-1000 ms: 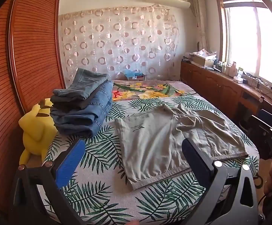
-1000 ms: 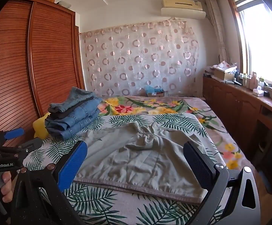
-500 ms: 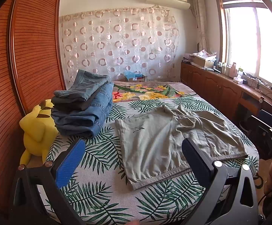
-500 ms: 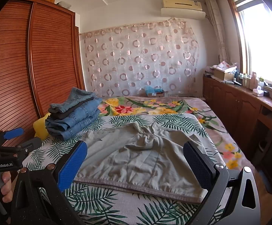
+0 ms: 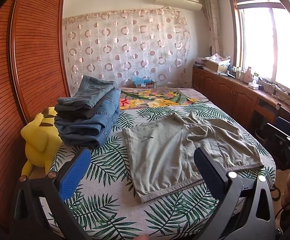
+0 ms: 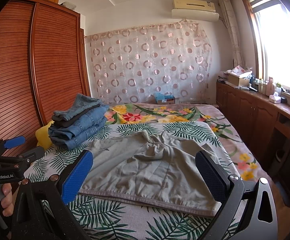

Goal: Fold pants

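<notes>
The pants (image 5: 187,152) are spread unfolded on the bed (image 5: 105,206) beside the stack (image 5: 89,118), no fold is begun, and both tongs, left (image 5: 141,174) and right (image 6: 143,174), are held spread and empty.

A leaf-print bed (image 5: 109,204) fills the lower frame; grey pants (image 5: 177,152) lie at centre, stacked jeans (image 5: 89,118) at centre-left

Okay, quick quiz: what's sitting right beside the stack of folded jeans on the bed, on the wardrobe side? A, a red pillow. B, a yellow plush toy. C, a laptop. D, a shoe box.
B: a yellow plush toy sits against the stack of folded jeans, between it and the wardrobe.
</notes>
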Demonstrator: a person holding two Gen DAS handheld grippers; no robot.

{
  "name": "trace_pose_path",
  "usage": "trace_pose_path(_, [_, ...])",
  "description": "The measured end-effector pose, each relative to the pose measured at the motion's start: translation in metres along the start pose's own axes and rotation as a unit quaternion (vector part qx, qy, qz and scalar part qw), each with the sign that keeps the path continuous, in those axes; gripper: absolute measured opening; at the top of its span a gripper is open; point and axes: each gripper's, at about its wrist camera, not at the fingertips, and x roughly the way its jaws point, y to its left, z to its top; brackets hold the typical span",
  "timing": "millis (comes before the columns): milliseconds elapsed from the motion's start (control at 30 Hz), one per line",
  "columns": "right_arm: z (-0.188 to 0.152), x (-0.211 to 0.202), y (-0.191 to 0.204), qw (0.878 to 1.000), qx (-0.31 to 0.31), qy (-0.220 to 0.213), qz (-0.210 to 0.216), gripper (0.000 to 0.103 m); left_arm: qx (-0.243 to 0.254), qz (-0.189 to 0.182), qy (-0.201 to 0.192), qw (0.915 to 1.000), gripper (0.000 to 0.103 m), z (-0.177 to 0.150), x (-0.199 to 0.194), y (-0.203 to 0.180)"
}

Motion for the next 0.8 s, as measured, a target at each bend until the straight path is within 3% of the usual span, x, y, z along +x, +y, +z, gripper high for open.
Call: trace_pose_path(800, [0.0003, 0.0009, 0.0003, 1.000, 0.001, -0.001, -0.001, 0.102, 0.004, -0.001, -0.004, 1.0000, 0.103, 0.0082, -0.0058, -0.0046])
